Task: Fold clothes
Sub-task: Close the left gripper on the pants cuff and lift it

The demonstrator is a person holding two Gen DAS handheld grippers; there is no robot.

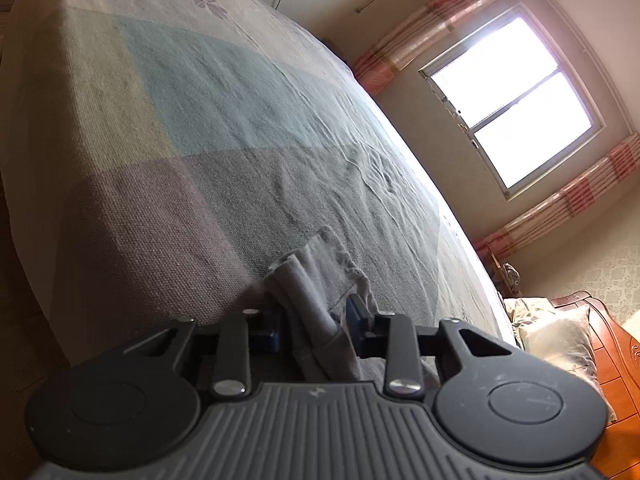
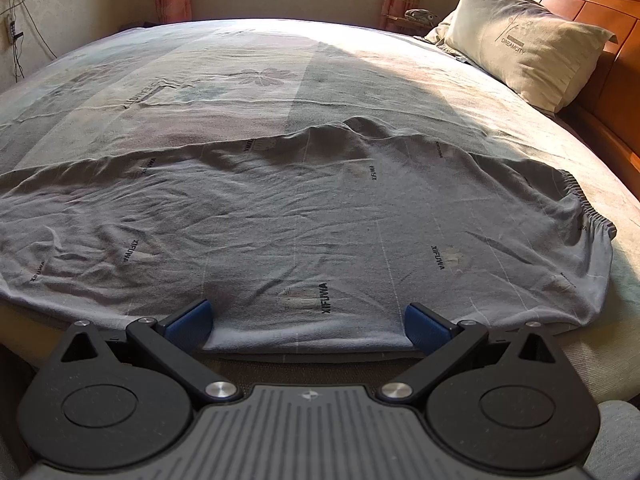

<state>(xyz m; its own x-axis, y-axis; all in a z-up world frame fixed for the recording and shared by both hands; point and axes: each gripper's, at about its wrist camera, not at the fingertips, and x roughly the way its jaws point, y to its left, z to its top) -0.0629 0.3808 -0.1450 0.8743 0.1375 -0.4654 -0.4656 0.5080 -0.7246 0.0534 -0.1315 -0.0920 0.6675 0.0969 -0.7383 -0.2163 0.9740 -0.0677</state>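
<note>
One grey garment (image 2: 304, 216) lies spread on the bed (image 2: 248, 76), printed with small "XIFUWA" marks; its elastic waistband (image 2: 588, 208) sits at the right end, so it looks like a pair of trousers. Its long axis runs left to right across the right wrist view, waistband toward the headboard (image 2: 592, 8) side and the rest trailing off past the left edge. One pillow (image 2: 520, 40) rests against that headboard.

Two grippers are in play. The right gripper (image 2: 308, 322) has its two blue fingers (image 2: 188, 320) spread wide, touching the near edge of the garment, with cloth lying flat between them and nothing pinched. The left gripper (image 1: 316, 326) is clamped on a bunched fold of the same grey cloth (image 1: 316, 280), which stands up between its fingers above the bed's checked sheet (image 1: 192, 120). One window (image 1: 512, 104) with striped curtains (image 1: 436, 20) lights the room.
</note>
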